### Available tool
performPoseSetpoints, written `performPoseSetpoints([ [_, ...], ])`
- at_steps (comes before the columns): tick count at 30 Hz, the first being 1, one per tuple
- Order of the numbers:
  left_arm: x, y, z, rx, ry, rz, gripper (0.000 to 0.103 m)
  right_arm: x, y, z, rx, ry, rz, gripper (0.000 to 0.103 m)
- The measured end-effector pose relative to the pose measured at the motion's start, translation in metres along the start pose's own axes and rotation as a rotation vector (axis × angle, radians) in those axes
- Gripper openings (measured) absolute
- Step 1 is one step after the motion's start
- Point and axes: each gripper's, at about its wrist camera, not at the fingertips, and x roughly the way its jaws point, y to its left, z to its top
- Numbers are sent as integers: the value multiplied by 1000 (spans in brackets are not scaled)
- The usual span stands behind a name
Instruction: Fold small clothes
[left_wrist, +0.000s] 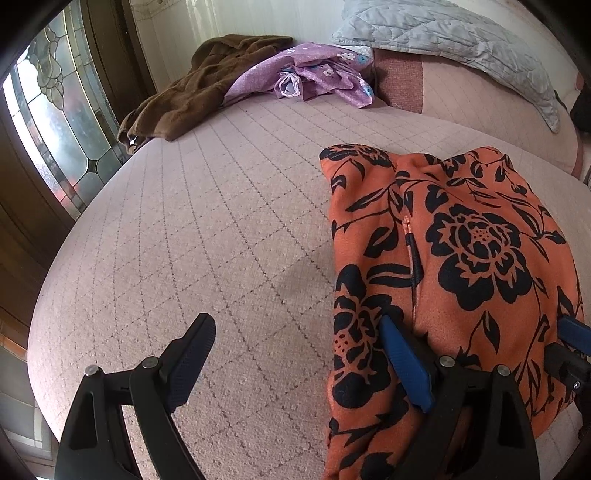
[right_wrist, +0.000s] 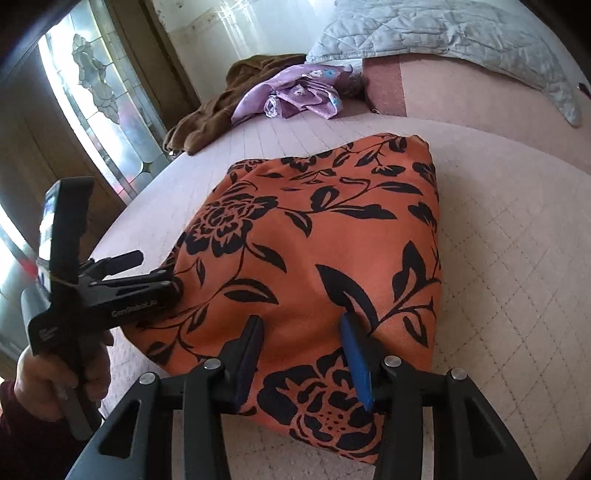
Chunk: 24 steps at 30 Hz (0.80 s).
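An orange garment with black flowers lies folded on the pink quilted bed; it also shows in the right wrist view. My left gripper is open at the garment's left edge, its right finger resting on the cloth and its left finger over bare quilt. It appears from the side in the right wrist view. My right gripper is open, both fingers over the garment's near edge. Its blue fingertip shows at the right of the left wrist view.
A brown garment and a purple flowered garment lie bunched at the bed's far left. A grey quilted blanket lies at the back right. A leaded glass door stands beyond the left bed edge.
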Motion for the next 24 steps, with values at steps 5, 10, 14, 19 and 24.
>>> performPoseSetpoints([
  [5,-4,-1,2,-6,-8,13,93,-5,-4,-7,-23,-22,31,48],
  [10,-31,-5,6,9,-89,7,92,-26,-9,-1,26,10,81,48],
  [14,-67,-10,12,-2,-181,-44,92,-67,-15,-1,15,-47,61,49],
  [19,-103,-21,15,10,-252,-91,92,-115,-22,-5,33,-144,28,52],
  [24,-125,-30,12,40,-304,-86,92,-150,-16,-11,41,-215,20,53],
])
